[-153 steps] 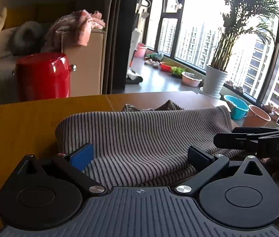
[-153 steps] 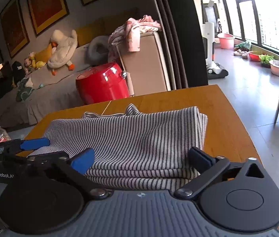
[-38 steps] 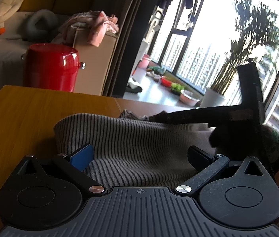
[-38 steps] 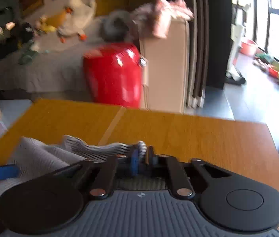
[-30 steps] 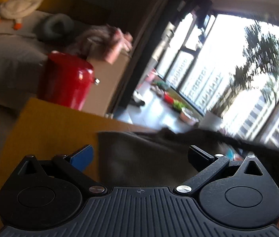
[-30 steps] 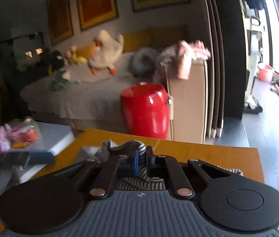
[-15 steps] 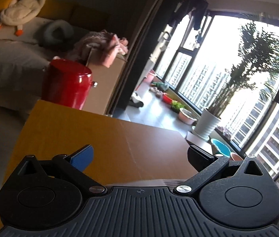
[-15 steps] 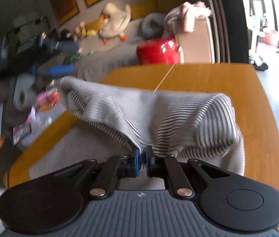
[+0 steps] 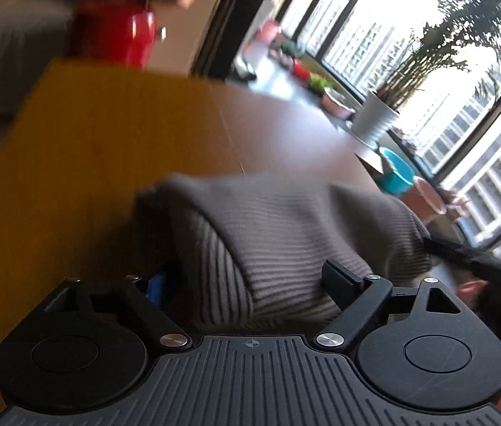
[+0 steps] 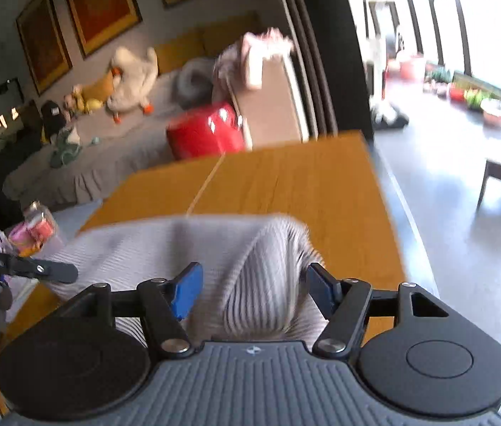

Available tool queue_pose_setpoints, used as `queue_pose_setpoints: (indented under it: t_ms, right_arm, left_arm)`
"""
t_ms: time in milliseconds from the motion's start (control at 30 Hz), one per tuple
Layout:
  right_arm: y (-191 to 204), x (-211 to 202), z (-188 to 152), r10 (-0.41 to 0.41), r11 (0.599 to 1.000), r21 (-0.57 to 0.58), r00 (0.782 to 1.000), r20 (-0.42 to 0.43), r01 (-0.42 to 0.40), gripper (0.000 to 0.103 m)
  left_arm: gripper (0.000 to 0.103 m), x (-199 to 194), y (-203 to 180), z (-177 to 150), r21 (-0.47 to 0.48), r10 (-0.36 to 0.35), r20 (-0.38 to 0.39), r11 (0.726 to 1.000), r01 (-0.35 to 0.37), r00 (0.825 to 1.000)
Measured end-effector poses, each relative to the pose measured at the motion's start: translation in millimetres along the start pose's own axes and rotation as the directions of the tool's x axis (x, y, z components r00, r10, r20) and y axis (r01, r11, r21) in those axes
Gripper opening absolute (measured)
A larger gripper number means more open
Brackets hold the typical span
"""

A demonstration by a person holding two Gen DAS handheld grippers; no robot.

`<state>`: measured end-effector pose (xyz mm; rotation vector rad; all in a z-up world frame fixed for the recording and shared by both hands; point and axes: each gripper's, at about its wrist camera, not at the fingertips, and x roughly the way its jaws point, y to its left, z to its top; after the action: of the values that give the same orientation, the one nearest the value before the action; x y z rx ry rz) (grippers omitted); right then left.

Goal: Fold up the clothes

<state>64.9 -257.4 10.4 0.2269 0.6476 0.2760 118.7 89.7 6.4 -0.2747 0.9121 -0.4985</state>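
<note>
A grey striped garment lies bunched on the near part of the wooden table. My left gripper is open, its jaws wide on either side of a fold of the cloth. In the right wrist view the same garment lies heaped on the table. My right gripper is open with a hump of cloth between its blue pads, not clamped. The left gripper's finger shows at the left edge. Both views are motion-blurred.
A red pot and a beige cabinet with pink cloth on top stand beyond the table's far edge. A sofa with plush toys is at the back left. A potted palm and bowls stand by the window at right.
My right gripper was shut on the garment and carrying it; now it is open and the garment lies heaped on the table. The left gripper has come down over the cloth.
</note>
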Motion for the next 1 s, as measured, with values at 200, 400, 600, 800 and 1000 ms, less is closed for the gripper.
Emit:
queue_pose_setpoints:
  t_ms: [200,400,600,800,1000]
  right_arm:
    - [1,60,8,0.050,0.999,0.005,0.998,-0.027,-0.050,0.029]
    - [3,97,69,0.049,0.998,-0.029,0.997,0.051,-0.047,0.023]
    - [1,58,71,0.129,0.992,-0.030,0.986,0.102,-0.126,0.023]
    - [-2,51,8,0.116,0.993,-0.008,0.993,-0.018,-0.116,0.025]
    - [-9,29,-14,0.018,1.000,0.008,1.000,0.006,-0.018,0.077]
  left_arm:
    - [0.057,35,23,21,-0.057,-0.037,0.020,0.998,0.038,0.999]
    - [0.042,45,25,81,-0.026,0.001,0.134,1.000,0.003,0.991]
    - [0.042,4,15,66,0.031,-0.062,0.175,0.998,0.058,0.983]
    - [0.046,13,10,12,0.068,0.006,0.084,0.998,-0.012,0.996]
    - [0.064,1,-9,-19,0.121,0.163,0.143,0.976,-0.180,0.976]
